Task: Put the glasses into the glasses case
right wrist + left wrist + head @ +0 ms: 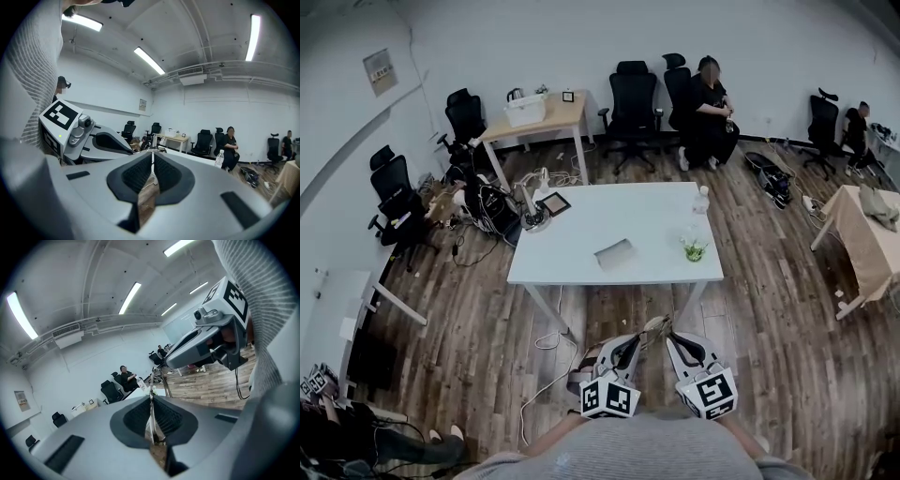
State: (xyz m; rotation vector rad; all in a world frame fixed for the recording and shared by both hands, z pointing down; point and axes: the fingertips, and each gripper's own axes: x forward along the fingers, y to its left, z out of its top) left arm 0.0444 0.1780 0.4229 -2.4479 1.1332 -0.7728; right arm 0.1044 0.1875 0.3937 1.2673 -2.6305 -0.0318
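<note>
Left tongs (151,401) pinch glasses (152,421); glasses case (614,254) head-view only.

The left gripper (642,340) and right gripper (669,338) are pale grey shells with black ribbed pads (133,176), their rear faces patterned with black squares on white. Between their tips the thin-framed glasses (656,327) look pale tan. Ahead of them a white rectangular table (581,234) bears a flat grey glasses case (614,253); the plank floor (769,319) beneath is streaky brown.

Even, cool light from ceiling strip lights (133,297); soft shadows; strong fisheye bending at edges; close foreground blurred.
</note>
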